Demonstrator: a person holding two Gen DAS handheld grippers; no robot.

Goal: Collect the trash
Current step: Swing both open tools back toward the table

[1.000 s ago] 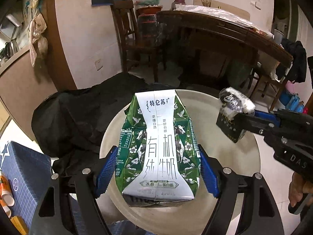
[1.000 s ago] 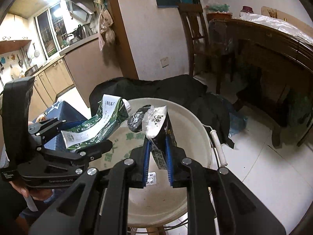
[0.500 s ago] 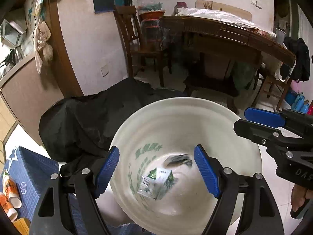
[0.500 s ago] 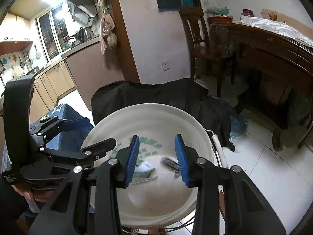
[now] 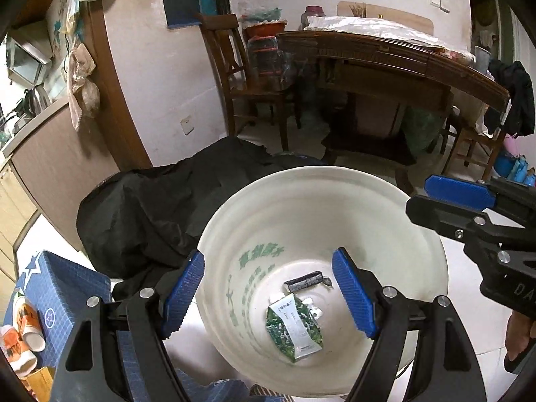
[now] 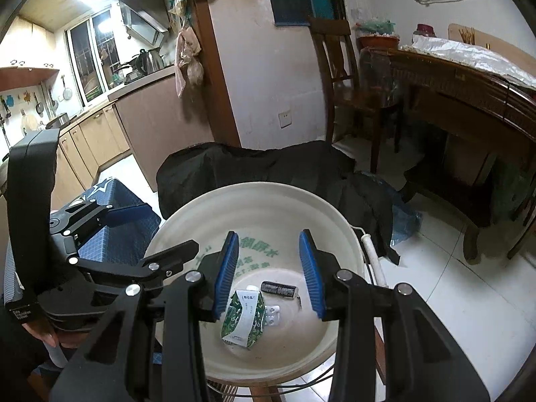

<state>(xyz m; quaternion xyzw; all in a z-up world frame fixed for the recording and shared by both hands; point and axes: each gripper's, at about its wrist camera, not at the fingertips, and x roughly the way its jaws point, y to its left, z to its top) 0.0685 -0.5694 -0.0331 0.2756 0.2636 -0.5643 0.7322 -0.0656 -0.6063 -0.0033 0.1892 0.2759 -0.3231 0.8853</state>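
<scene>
A cream plastic bucket (image 5: 428,234) (image 6: 341,224) stands below both grippers. In its bottom lie a green and white milk carton (image 5: 293,328) (image 6: 244,318), a small dark packet (image 5: 303,281) (image 6: 278,289) and a silver blister pack (image 6: 272,313). My left gripper (image 5: 268,296) is open and empty above the bucket's near rim. My right gripper (image 6: 269,273) is open and empty above the bucket; it also shows at the right of the left wrist view (image 5: 469,207). The left gripper shows at the left of the right wrist view (image 6: 110,234).
A black cloth (image 5: 150,207) (image 6: 251,167) lies draped behind the bucket. A blue box (image 5: 57,288) (image 6: 110,221) stands at the left. A wooden chair (image 5: 241,77) and a dark wooden table (image 5: 385,67) stand at the back. White tiled floor (image 6: 442,284) lies to the right.
A second ago each gripper was shut on a carton above the bucket. Both opened and the cartons dropped into the bucket. Both grippers now hang open and slightly higher.
</scene>
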